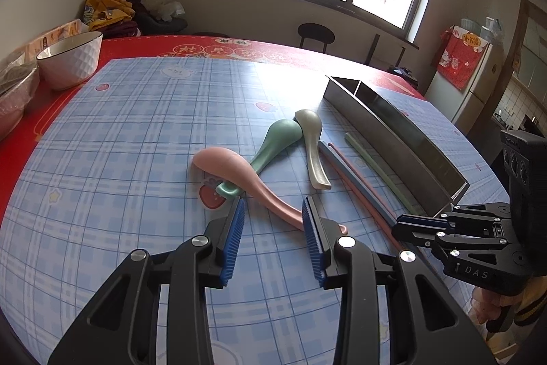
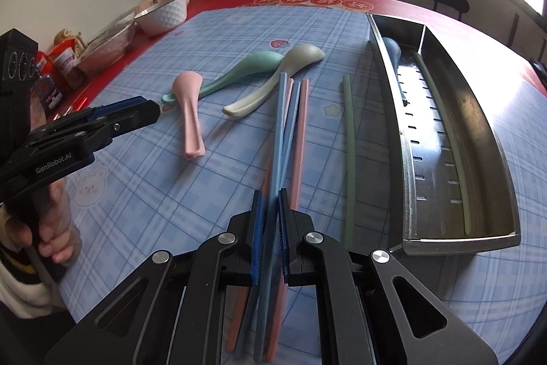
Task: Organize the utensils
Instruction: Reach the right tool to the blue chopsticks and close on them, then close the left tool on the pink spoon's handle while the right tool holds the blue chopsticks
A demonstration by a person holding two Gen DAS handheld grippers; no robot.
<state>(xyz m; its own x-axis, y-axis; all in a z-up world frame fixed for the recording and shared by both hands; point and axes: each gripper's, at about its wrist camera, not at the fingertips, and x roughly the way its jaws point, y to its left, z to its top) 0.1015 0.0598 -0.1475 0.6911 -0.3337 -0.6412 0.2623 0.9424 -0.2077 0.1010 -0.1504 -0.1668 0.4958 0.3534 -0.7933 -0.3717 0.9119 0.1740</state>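
1. The right gripper point(image 2: 271, 194) is pinching a blue chopstick point(image 2: 279, 125), with its blue pads closed tight against the stick's sides.
2. A second blue chopstick point(image 2: 293, 115) and two pink chopsticks point(image 2: 301, 139) are lying bunched just beside the held one on the blue plaid tablecloth point(image 2: 136, 194).
3. The left gripper point(image 1: 273, 211) is hovering with its fingers point(image 1: 236, 228) spread apart, and the handle of a pink spoon point(image 1: 239, 173) is passing between them; the pads are not pressing on it.
4. The pink spoon is lying across the handle of a green spoon point(image 1: 277, 139), and a beige spoon point(image 1: 312, 142) is lying beside the green one, bowls close together.
5. A metal utensil tray point(image 2: 478, 139) is sitting on the right side of the cloth, holding a dark blue spoon point(image 2: 393, 53) in its left compartment and a green chopstick point(image 2: 444, 132) in its right.
6. Another green chopstick point(image 2: 348, 153) is lying on the cloth just outside the tray's left wall.
7. A white bowl point(image 1: 71, 60) is standing on the red table cover point(image 1: 20, 132), well apart from the utensils.
8. A hand point(image 2: 51, 228) is gripping the left gripper's handle.
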